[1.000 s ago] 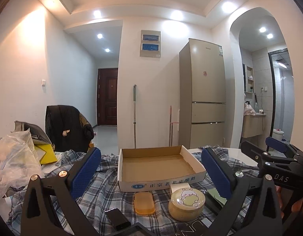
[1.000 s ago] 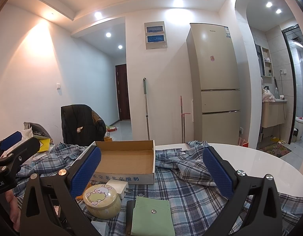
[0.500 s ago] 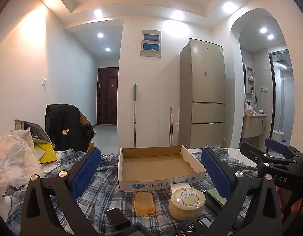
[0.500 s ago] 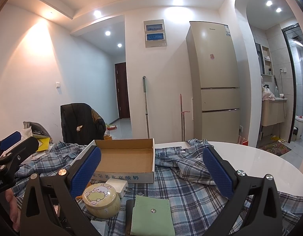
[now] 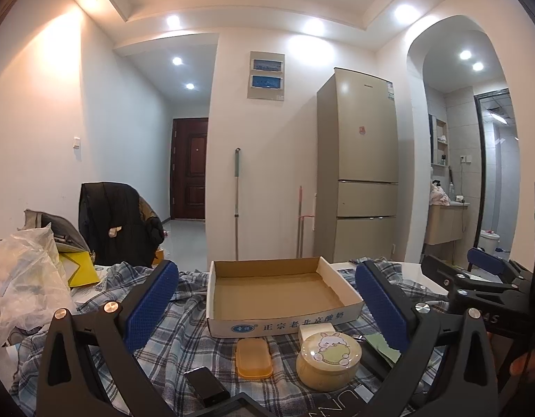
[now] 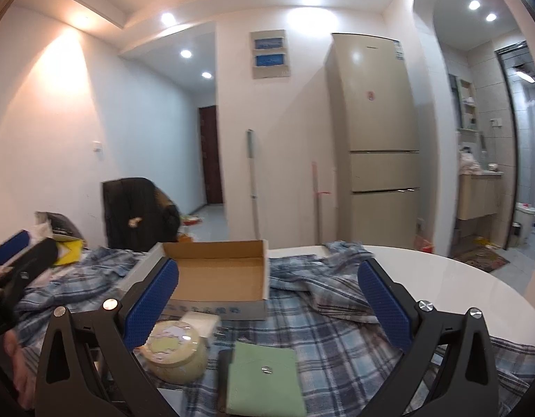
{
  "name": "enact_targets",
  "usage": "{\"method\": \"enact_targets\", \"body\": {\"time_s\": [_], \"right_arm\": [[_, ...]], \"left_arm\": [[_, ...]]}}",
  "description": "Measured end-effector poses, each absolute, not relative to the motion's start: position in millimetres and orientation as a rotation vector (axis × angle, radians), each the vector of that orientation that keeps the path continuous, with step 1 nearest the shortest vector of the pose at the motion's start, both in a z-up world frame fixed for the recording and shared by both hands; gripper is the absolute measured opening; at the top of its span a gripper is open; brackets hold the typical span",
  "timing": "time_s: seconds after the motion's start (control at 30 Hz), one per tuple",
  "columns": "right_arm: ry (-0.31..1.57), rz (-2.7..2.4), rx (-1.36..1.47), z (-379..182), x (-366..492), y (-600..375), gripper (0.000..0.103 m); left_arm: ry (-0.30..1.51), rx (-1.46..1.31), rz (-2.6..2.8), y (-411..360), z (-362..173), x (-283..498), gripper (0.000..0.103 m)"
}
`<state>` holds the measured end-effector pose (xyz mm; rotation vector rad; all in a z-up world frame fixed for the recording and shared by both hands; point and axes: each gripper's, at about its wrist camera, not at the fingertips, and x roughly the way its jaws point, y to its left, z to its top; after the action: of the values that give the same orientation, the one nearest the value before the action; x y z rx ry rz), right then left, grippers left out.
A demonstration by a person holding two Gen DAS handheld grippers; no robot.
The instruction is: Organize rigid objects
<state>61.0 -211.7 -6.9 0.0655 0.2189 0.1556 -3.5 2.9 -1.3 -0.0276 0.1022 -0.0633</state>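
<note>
step: pre-grasp | left gripper (image 5: 267, 307), right gripper (image 6: 269, 304) spread, empty | next: close on round tin (image 5: 329, 360) ahead of fingers, into cardboard tray (image 5: 277, 325)

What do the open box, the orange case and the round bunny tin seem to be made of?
Box: corrugated cardboard, brown matte inside, printed white outside, with raw cut rims. Orange case: probably plastic, translucent with a soft sheen. Bunny tin: smooth, glossy cream body with a printed lid; metal or plastic, unclear.
</note>
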Motion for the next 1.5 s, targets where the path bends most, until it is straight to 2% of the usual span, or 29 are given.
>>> {"method": "enact_targets", "body": {"time_s": [0.27, 0.43, 0.73, 1.33, 1.5], "right_arm": [[0.245, 0.145, 0.113, -7, 65, -219, 0.103], [0.169, 0.147, 0.105, -1, 49, -218, 0.103], [0.166, 0.105, 0.01, 0, 46, -200, 0.103], [0.106, 0.063, 0.059, 6, 35, -211, 0.103], [0.076, 0.078, 0.054, 7, 29, -209, 0.103]], "left_arm": [[0.093, -0.048, -0.128, 2, -2, -7, 0.103], [0.064, -0.021, -0.095, -2, 2, -14, 0.103], [0.075, -0.04, -0.093, 5, 2, -11, 0.103], [0.078, -0.089, -0.078, 15, 1, -10, 0.103], [0.043, -0.002, -0.092, -1, 3, -17, 0.103]]}}
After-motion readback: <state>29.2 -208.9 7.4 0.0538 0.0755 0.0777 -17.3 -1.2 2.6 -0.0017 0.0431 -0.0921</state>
